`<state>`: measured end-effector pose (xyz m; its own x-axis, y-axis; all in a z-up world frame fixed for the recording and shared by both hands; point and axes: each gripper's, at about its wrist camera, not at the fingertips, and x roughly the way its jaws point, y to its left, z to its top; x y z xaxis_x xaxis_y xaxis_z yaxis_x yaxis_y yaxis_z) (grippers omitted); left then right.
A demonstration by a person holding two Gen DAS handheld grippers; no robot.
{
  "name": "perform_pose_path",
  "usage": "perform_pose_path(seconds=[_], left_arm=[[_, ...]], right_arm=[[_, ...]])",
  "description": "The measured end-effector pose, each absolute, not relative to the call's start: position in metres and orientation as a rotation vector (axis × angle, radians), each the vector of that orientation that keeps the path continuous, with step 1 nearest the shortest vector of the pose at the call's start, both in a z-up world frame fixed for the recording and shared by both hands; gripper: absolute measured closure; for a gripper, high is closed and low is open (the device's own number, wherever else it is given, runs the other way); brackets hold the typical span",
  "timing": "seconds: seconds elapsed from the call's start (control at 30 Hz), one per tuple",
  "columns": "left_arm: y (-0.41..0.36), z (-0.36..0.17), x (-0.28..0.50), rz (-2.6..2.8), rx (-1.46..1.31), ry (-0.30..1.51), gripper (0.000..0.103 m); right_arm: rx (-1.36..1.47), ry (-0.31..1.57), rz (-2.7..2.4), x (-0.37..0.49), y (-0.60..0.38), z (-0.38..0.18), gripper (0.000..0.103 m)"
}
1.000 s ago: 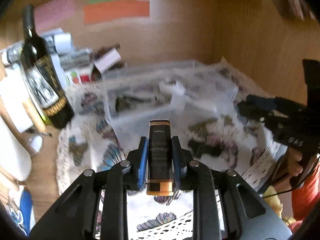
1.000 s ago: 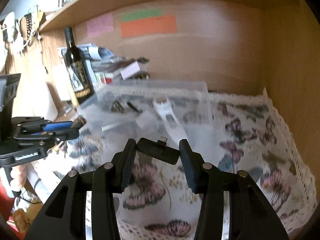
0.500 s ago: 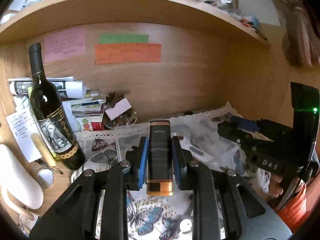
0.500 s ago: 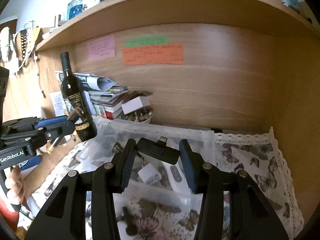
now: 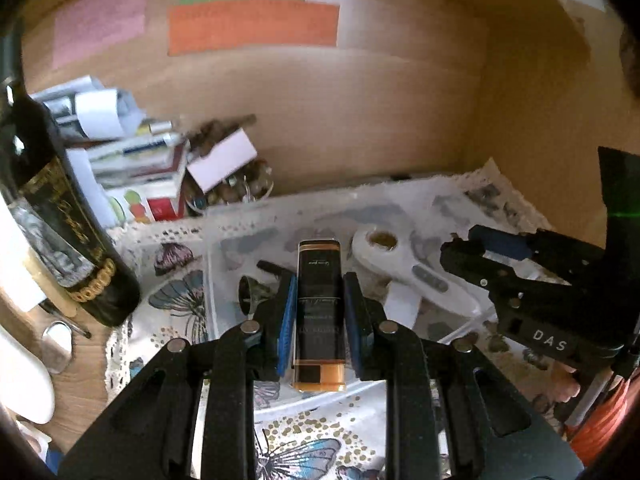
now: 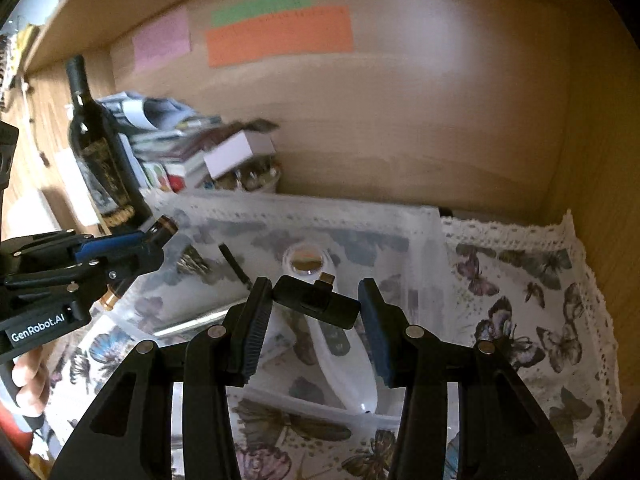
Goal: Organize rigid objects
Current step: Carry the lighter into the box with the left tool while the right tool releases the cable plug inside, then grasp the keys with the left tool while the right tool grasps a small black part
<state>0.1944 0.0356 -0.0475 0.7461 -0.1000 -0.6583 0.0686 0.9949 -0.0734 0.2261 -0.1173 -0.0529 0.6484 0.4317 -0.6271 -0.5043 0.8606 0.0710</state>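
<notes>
The left gripper (image 5: 319, 312) has its jaws closed narrowly on a black and gold lighter (image 5: 319, 312), which stands lengthwise between the blue pads with its orange-gold end nearest the camera and its far end poking out past the fingertips. The print on its side is too blurred to read. The right gripper (image 6: 314, 308) is parted wider, and a small black adapter (image 6: 316, 300) sits slantwise across the gap, touching both pads, its gold plug pointing far and right.

Both grippers hang over a clear plastic bin (image 6: 424, 240) on a butterfly tablecloth (image 6: 520, 300). The bin's walls are hard to trace because the cloth pattern shows through them. Inside lies a white handheld device (image 5: 404, 268) with a round gold-rimmed window at its far end; its near part is hidden behind the right gripper in the right wrist view. To the left in the bin are small dark items, too blurred to name.

Outside the bin, at far left, a dark wine bottle (image 6: 96, 152) stands upright, its neck cut off in the left wrist view. Beside it, against the wooden back wall, is a blurred pile of papers and boxes (image 5: 132, 160). Pink, green and orange notes (image 6: 280, 32) are stuck on the wall, their writing unreadable.
</notes>
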Motion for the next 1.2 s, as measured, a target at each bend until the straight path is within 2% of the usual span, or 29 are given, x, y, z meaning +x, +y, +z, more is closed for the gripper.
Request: perform_pose_path(seconds=[0.3,0.37,0.53,0.77,0.87,1.1,1.2], left_arm=[[0.032,-0.068,0.209,-0.103,-0.05,0.791,0.08],[0.03,-0.067,0.207,-0.109,-0.038,0.788,0.08],[0.027,-0.058,0.197,-0.108,-0.02,0.761,0.079],[0.028,-0.038,0.173,-0.095,-0.02,0.696,0.057],[0.03,-0.03,0.161,-0.091,-0.028,0.669,0.045],[0.032,-0.018,0.128,-0.079,-0.031,0.619,0.027],[0.034,-0.018,0.115,-0.08,-0.029,0.612,0.023]], right_arm=[[-0.128,0.719,0.553,0.23,-0.115,-0.064,0.06],[-0.131,0.714,0.549,0.229,-0.115,-0.063,0.056],[-0.111,0.695,0.555,0.224,-0.119,-0.055,0.055],[-0.104,0.623,0.564,0.201,-0.126,-0.035,0.046],[-0.1,0.599,0.571,0.19,-0.13,-0.028,0.045],[-0.1,0.557,0.585,0.163,-0.137,-0.02,0.045],[-0.106,0.552,0.587,0.152,-0.14,-0.02,0.042]])
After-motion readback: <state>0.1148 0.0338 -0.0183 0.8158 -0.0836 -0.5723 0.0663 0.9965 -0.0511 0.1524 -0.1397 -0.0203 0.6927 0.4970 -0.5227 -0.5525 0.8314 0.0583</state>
